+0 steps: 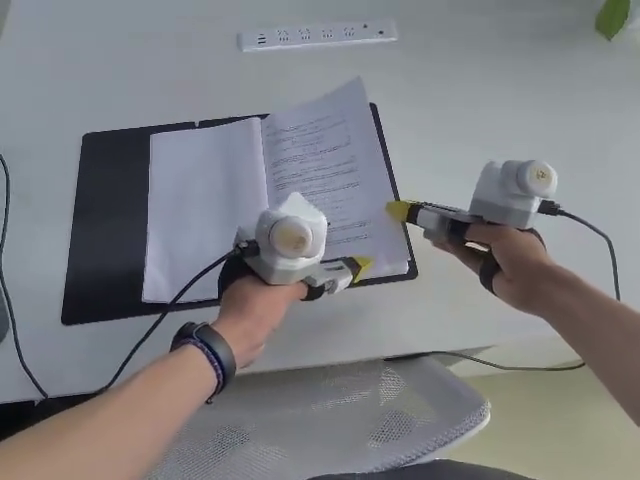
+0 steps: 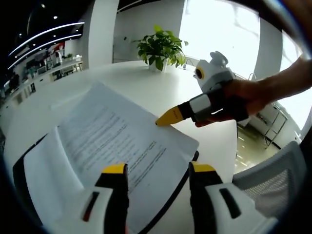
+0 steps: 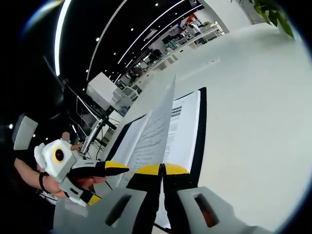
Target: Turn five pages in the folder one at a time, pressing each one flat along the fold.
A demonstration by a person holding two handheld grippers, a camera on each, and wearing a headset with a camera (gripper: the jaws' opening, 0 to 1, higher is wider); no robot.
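I'm holding the page [image 1: 320, 170] pinched in the right gripper [image 3: 162, 169], left gripper [image 2: 158, 170] gaping, so I'd arc it slowly over the fold [image 1: 264, 180].

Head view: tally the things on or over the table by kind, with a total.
Grippers: 2 (left gripper; right gripper, pinching a page)
Folder: 1
Power strip: 1
Total: 4

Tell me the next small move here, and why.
Probably the right gripper should swing the lifted page leftward over the fold: its jaws look shut on the page's right edge, the page stands tilted above the folder, and the left gripper hangs open near it.
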